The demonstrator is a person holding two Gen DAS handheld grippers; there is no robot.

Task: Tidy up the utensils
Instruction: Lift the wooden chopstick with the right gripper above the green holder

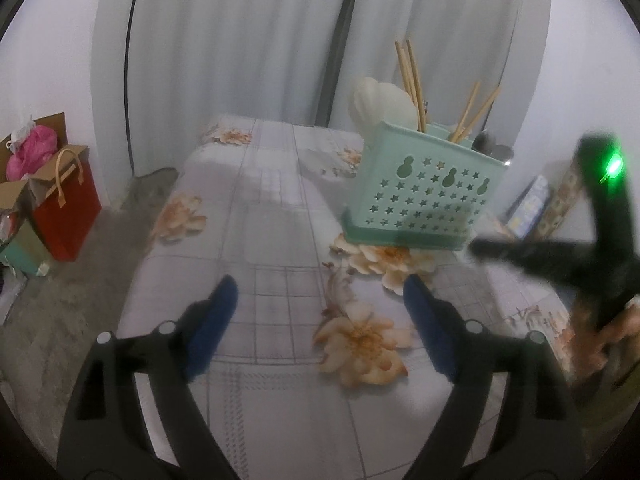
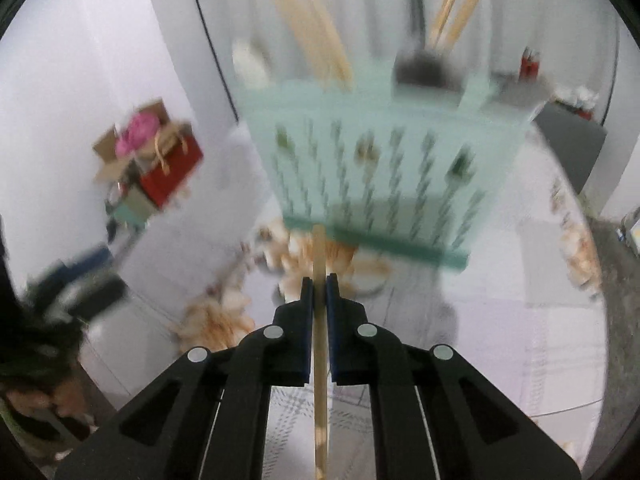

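A mint-green utensil caddy (image 1: 420, 196) with star holes stands on the floral tablecloth (image 1: 280, 220). It holds several wooden chopsticks (image 1: 412, 76), a white spoon (image 1: 380, 104) and dark-handled utensils (image 1: 490, 144). My left gripper (image 1: 320, 300) is open and empty, low over the cloth, left of the caddy. My right gripper (image 2: 319, 280) is shut on a wooden chopstick (image 2: 320, 360), which points at the blurred caddy (image 2: 380, 168) just ahead. The right gripper also shows at the right edge of the left wrist view (image 1: 580, 240).
A red gift bag (image 1: 66, 208) and cardboard boxes with pink stuff (image 1: 32, 148) sit on the floor at left. White curtains (image 1: 240, 40) hang behind the table. Books or boxes (image 1: 536, 208) lean at the right. A dark grey object (image 2: 568, 136) lies behind the caddy.
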